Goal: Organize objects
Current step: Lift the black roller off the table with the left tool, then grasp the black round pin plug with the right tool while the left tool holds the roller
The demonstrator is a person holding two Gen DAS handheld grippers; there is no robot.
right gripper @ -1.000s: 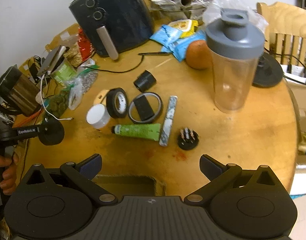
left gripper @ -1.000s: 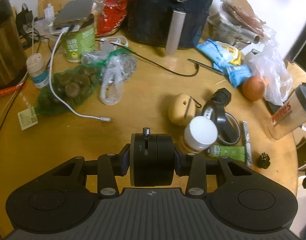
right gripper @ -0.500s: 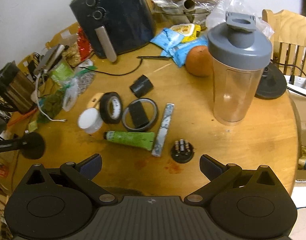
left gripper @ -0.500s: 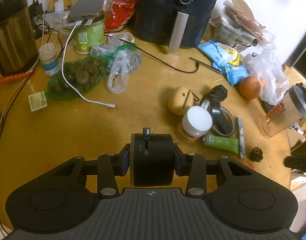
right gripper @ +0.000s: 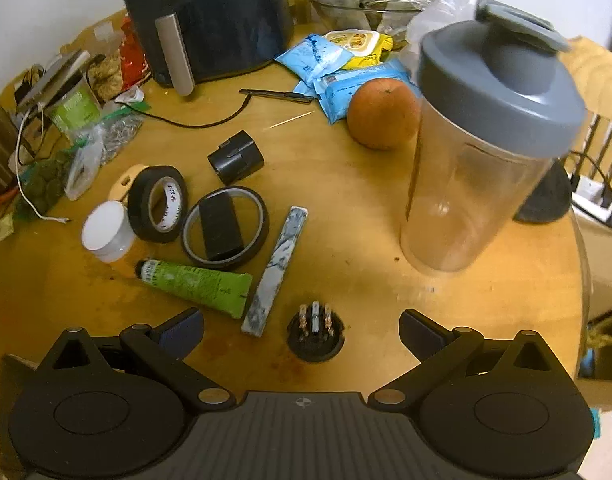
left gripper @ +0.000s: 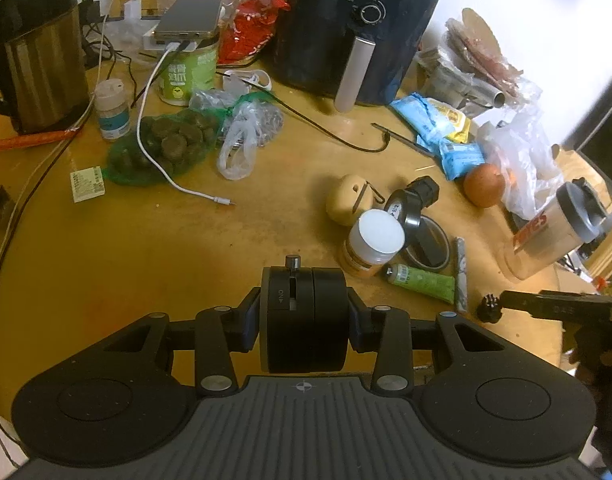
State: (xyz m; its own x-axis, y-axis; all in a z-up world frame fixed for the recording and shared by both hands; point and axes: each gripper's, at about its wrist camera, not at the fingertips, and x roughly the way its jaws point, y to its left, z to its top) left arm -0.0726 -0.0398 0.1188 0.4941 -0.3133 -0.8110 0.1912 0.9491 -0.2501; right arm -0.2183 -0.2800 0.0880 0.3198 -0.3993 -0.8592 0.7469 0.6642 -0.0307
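Observation:
My left gripper (left gripper: 304, 312) is shut on a black cylinder with a switch (left gripper: 306, 320) and holds it above the wooden table. My right gripper (right gripper: 301, 326) is open, its fingers on either side of a small black round plug (right gripper: 314, 337) at the table's front; it also shows at the right of the left wrist view (left gripper: 490, 309). Just beyond lie a green tube (right gripper: 193, 282), a grey marbled bar (right gripper: 275, 268), a white-lidded jar (right gripper: 107, 232), a black tape roll (right gripper: 158, 203) and a flat ring around a black block (right gripper: 224, 229).
A clear shaker bottle with a grey lid (right gripper: 482, 152) stands at the right, an orange (right gripper: 382, 114) behind it. A black air fryer (left gripper: 358, 32), a kettle (left gripper: 37, 52), snack packets (right gripper: 338, 68), bags and cables (left gripper: 157, 120) crowd the back and left.
The left gripper has drawn back and up with the cylinder, showing more table. The right gripper has moved forward and down over the small black plug.

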